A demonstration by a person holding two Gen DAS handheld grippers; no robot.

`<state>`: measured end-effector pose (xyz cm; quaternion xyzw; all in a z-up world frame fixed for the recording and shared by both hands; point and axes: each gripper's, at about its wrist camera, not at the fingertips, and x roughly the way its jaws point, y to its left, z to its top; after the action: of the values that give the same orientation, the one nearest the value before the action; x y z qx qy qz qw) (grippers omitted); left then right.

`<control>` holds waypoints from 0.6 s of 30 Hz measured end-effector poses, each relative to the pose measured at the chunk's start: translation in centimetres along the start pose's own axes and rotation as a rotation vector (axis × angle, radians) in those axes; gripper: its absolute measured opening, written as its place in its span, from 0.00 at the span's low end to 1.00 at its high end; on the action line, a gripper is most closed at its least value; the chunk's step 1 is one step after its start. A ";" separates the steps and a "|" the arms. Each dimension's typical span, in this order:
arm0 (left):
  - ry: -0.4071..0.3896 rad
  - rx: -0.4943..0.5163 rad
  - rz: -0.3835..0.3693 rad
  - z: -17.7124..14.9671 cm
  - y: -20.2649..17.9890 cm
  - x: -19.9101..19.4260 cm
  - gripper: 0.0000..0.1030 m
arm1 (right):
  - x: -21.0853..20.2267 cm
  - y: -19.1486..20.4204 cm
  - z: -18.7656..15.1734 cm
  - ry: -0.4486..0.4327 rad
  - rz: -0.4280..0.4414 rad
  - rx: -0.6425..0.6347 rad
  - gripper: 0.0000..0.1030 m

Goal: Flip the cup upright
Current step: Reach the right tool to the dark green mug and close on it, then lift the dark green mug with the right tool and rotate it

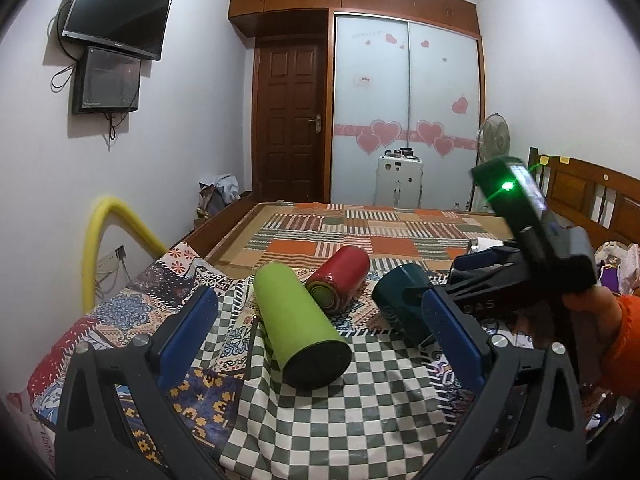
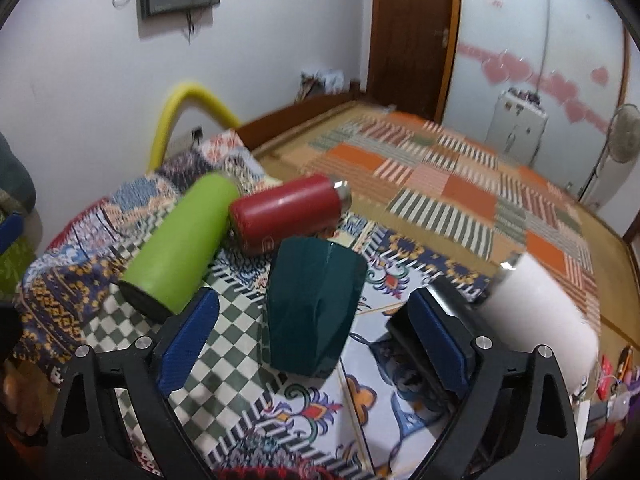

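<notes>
A dark teal cup (image 2: pixel 312 300) lies on its side on the patterned cloth, also in the left wrist view (image 1: pixel 400 296). My right gripper (image 2: pixel 316 328) is open, its blue pads either side of the cup, not touching it. It shows from outside in the left wrist view (image 1: pixel 480 280). A lime green bottle (image 1: pixel 296 328) lies on its side with a red bottle (image 1: pixel 340 276) behind it. My left gripper (image 1: pixel 320 328) is open around the green bottle's near end, holding nothing.
The cups lie on a patchwork and checkered cloth (image 1: pixel 340 420) at the foot of a bed with a striped mat (image 1: pixel 360 228). A yellow tube (image 1: pixel 96 248) arches at the left. A white cylinder (image 2: pixel 536 312) lies right of my right gripper.
</notes>
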<state>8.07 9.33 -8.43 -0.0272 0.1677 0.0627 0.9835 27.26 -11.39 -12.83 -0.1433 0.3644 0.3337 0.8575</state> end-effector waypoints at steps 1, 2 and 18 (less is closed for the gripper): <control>0.000 -0.002 0.001 -0.1 0.1 0.1 1.00 | 0.6 0.0 0.2 0.018 0.000 -0.006 0.91; 0.001 -0.005 0.000 -0.2 0.2 0.3 1.00 | 1.0 -0.1 0.4 0.032 -0.001 -0.011 0.91; 0.019 -0.048 -0.010 -1.0 1.3 1.2 1.00 | 6.0 -0.1 1.5 0.204 0.004 -0.011 0.77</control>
<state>8.68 10.73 -9.80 -0.0524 0.1756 0.0614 0.9812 31.20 -7.91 -16.14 -0.1808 0.4483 0.3212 0.8144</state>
